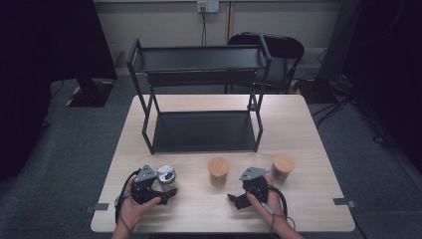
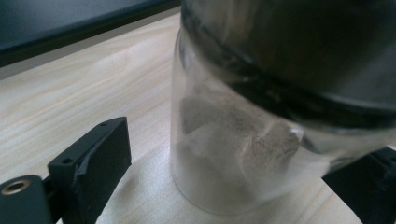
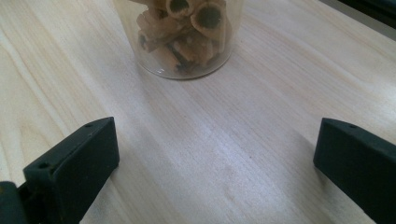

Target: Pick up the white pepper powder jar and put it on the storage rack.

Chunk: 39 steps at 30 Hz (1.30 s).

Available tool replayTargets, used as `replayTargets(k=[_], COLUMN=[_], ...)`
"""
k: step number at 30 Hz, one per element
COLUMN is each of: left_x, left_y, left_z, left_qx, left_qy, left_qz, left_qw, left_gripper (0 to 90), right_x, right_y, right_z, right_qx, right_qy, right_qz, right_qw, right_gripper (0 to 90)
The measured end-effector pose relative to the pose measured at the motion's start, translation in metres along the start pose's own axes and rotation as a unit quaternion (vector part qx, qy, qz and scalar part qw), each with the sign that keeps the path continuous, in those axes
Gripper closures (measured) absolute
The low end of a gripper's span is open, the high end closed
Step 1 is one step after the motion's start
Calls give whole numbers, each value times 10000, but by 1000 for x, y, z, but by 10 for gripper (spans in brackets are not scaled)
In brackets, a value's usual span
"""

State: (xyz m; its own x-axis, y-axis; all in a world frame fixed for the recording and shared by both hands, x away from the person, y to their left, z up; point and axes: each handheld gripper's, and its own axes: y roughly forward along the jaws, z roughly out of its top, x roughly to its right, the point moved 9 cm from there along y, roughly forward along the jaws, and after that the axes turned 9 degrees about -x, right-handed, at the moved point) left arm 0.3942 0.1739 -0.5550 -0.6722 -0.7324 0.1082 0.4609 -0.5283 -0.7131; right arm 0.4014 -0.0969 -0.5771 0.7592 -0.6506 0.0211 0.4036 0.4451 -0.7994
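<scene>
A glass jar with a silver lid [image 1: 166, 174] stands near the table's front left. It holds a pale grey powdery lump [image 2: 233, 135]. My left gripper [image 1: 168, 191] has a jaw on each side of this jar [image 2: 224, 177]. The left jaw's pad [image 2: 100, 154] stands clear of the glass, so the gripper [image 2: 243, 154] is open. My right gripper [image 1: 233, 198] rests low over the table's front middle, open [image 3: 217, 140] with bare wood between its jaws. Ahead of it stands a wooden-lidded jar [image 1: 218, 168] of rolled biscuits [image 3: 184, 32].
A second wooden-lidded jar [image 1: 282, 165] stands to the right of the right hand. A black two-tier metal rack [image 1: 201, 129] takes up the table's far half. A black chair [image 1: 278, 50] stands behind the table [image 1: 298, 124].
</scene>
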Motion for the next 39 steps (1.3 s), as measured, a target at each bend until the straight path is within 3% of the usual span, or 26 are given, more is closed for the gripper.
replayTargets(k=[16, 24, 39], left_x=[5, 8, 9], left_y=[0, 2, 2], left_z=[8, 11, 12], left_qx=[164, 183, 163], left_qy=[20, 144, 260], left_qz=[-129, -150, -12], left_qw=[9998, 9996, 9995], left_gripper=[181, 244, 281], right_x=[0, 0, 0], right_y=[0, 0, 0], right_z=[0, 0, 0], right_qx=[0, 1, 1], right_qy=[0, 4, 4], right_qz=[0, 2, 3], right_qw=[10000, 10000, 10000], right_gripper=[0, 0, 0])
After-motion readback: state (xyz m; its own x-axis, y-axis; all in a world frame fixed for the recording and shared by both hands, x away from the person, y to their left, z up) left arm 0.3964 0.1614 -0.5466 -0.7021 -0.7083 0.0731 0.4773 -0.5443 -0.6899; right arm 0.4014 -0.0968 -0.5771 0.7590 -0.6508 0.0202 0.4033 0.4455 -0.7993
